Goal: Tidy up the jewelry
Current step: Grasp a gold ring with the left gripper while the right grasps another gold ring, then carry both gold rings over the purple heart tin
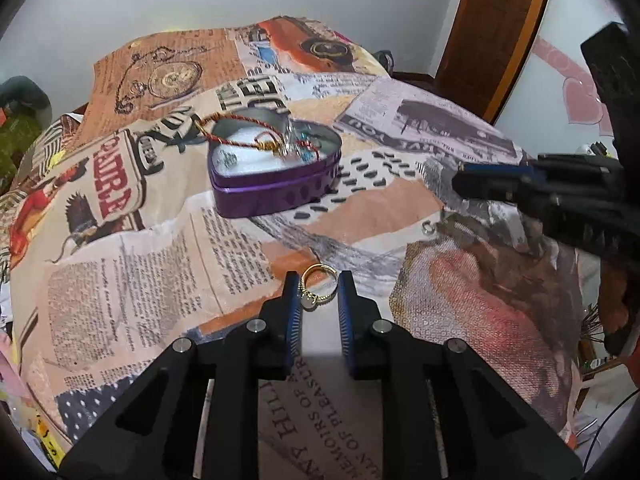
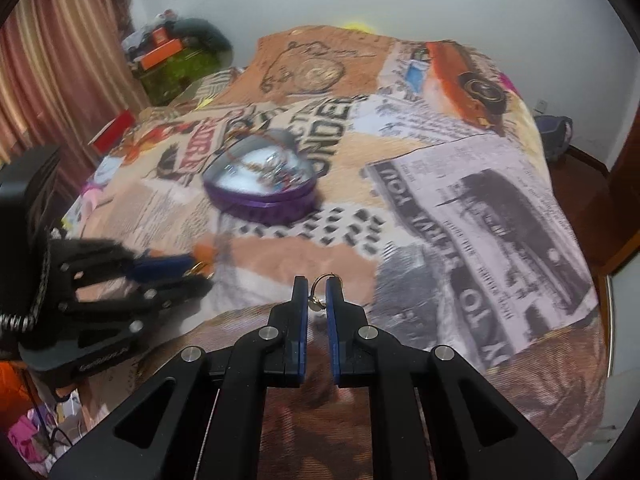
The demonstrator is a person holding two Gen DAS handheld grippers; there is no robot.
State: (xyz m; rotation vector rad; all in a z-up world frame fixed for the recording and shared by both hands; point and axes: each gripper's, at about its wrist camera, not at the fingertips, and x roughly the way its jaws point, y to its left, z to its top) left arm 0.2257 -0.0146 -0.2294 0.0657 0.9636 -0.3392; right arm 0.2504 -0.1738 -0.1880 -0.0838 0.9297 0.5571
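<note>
A gold ring (image 1: 317, 288) with a pale stone stood between the blue pads of the left gripper (image 1: 319, 292), its band rising away from the camera and the stone turned down toward the jaws; the pads sat close on either side of it, holding it just above the printed bedspread (image 1: 160, 248). In the right wrist view a smaller ring (image 2: 317, 292), thin and with a small stone low on its loop, was pinched upright between the narrow-set pads of the right gripper (image 2: 317, 294), its loop facing the camera.

Farther up the bed lay a purple heart-shaped tin (image 1: 276, 172), open, its point turned toward the right of the left wrist view, its white lining carrying a red-and-gold thread bracelet (image 1: 244, 136) that looped over the rim, along with clear and blue pieces too small to name. A small silver ring (image 1: 429, 228) rested on the bedspread well right of the tin, just below the right gripper's fingers (image 1: 480, 180).
</note>
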